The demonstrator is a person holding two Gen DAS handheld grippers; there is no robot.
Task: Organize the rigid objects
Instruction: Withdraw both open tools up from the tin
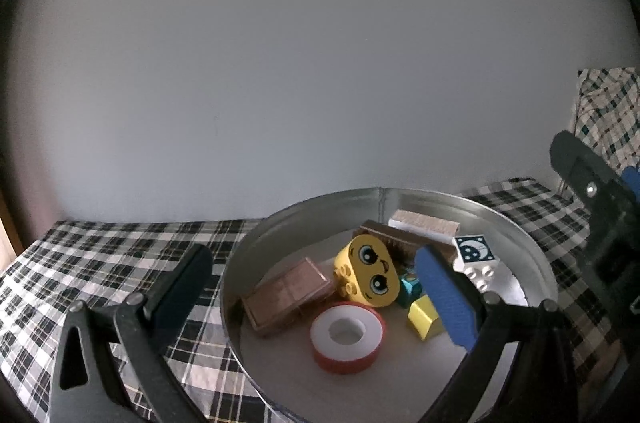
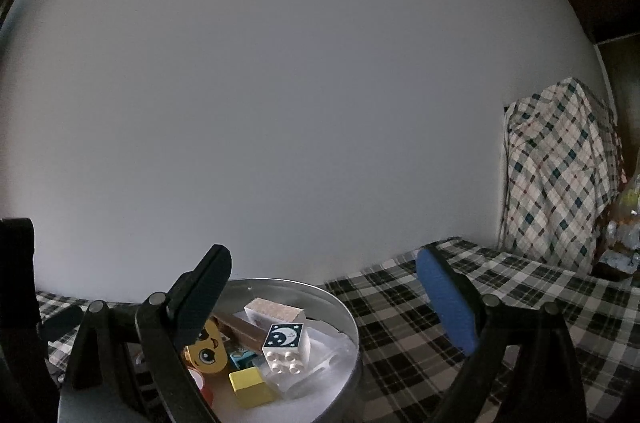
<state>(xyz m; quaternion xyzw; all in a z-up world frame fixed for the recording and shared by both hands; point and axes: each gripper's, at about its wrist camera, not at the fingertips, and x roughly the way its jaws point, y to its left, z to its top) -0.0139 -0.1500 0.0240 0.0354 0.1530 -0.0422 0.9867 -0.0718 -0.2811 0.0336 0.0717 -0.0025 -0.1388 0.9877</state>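
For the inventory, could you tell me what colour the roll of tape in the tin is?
The roll of tape is red outside, white inside; left wrist view shows it best.

Round metal tins: 1
Tape rolls: 1
Yellow face bricks: 1
White moon bricks: 1
Small yellow blocks: 1
Teal bricks: 1
Brown flat cases: 1
Grippers: 2, left, right

The teal block sits mostly hidden behind the yellow face brick.
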